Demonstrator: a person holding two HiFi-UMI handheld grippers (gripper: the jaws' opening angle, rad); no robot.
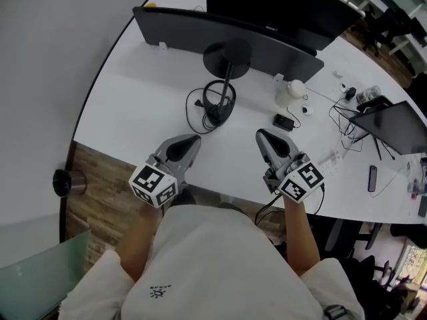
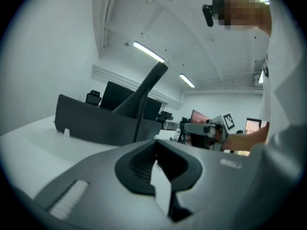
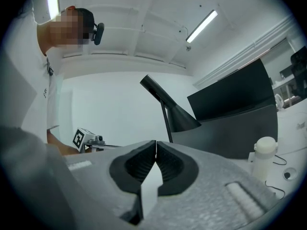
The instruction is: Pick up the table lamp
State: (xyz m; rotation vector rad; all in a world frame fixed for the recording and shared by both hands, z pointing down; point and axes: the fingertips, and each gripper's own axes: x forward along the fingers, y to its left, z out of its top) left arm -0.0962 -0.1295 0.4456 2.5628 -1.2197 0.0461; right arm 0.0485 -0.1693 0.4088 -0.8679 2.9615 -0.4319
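The black table lamp stands on the white desk, in front of a dark divider panel; its thin stem runs down to a base ringed by a black cable. In the left gripper view the lamp rises ahead, and in the right gripper view the lamp shows its cone shade. My left gripper sits near the desk's front edge, left of the lamp base, shut and empty. My right gripper is to the right of it, also shut with nothing held. Neither touches the lamp.
A dark divider panel crosses the desk behind the lamp. A white bottle, a small black device, cables, a phone and a laptop lie to the right. A black bin stands on the floor at left.
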